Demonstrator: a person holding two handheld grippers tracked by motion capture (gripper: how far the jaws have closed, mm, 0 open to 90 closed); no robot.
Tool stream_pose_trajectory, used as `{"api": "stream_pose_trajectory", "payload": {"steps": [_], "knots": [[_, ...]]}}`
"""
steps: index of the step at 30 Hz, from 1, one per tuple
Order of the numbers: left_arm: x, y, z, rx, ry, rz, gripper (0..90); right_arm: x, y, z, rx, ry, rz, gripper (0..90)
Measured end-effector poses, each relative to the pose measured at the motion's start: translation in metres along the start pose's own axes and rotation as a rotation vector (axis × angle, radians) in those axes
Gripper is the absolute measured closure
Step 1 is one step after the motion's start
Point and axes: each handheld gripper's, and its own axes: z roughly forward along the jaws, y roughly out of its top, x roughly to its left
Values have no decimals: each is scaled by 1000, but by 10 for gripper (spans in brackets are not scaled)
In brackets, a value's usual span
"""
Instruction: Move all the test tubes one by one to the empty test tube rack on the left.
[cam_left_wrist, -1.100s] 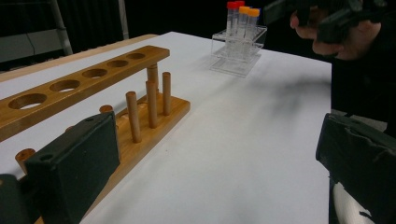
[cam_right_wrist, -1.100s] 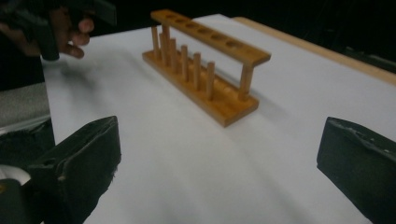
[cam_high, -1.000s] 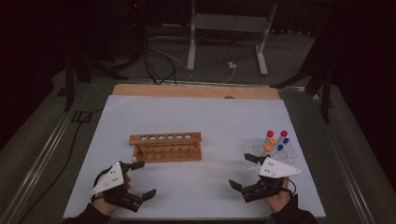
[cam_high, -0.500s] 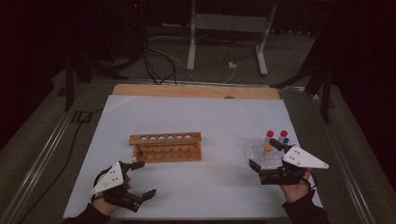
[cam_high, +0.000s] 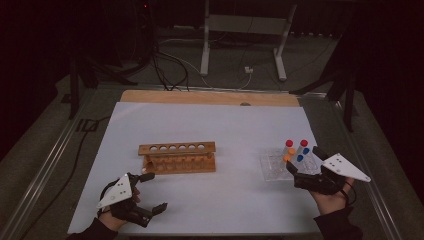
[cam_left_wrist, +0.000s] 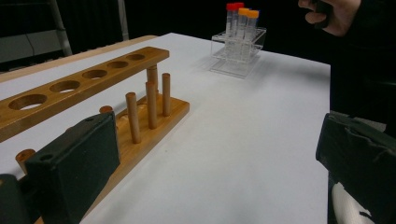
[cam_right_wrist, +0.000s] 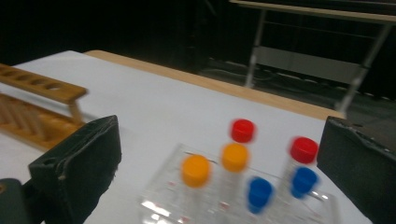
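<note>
A wooden tube rack (cam_high: 178, 157) (cam_left_wrist: 93, 88) (cam_right_wrist: 32, 105) with a row of empty holes stands mid-table. A clear plastic stand (cam_high: 272, 165) (cam_left_wrist: 238, 51) (cam_right_wrist: 196, 205) at the right holds capped tubes: two red (cam_right_wrist: 243, 130), two orange (cam_right_wrist: 196, 171), two blue (cam_right_wrist: 259, 192). My right gripper (cam_high: 304, 161) (cam_right_wrist: 217, 177) is open just behind the stand, its jaws spread wide on either side of the tubes without touching them. My left gripper (cam_high: 151, 192) (cam_left_wrist: 210, 158) is open near the front left edge, with nothing between its jaws, close to the rack's near end.
White sheet (cam_high: 230, 135) covers the table, with a wooden strip (cam_high: 210, 97) along its far edge. A metal frame stand (cam_high: 245, 40) and cables lie on the dark floor beyond. Metal rails run along both table sides.
My right gripper has moved right and forward from the front of the table up to the clear stand with the tubes. The left gripper has stayed put.
</note>
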Motion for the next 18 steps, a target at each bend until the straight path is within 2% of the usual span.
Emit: {"api": "stream_pose_trajectory", "payload": {"steps": [6, 8, 14, 16, 18], "knots": [[0, 0, 0, -1, -2, -1, 5, -10, -9, -3, 20, -51, 28, 0], [0, 0, 0, -2, -2, -3, 5, -11, -13, -4, 21, -84, 19, 64], [0, 0, 0, -3, -3, -3, 5, -14, -22, -3, 57, -100, 38, 87], [0, 0, -1, -3, -3, -2, 5, -15, -24, -2, 69, -96, 44, 155], [0, 0, -1, -4, -4, -3, 5, -16, -26, -1, 82, -96, 48, 160]]}}
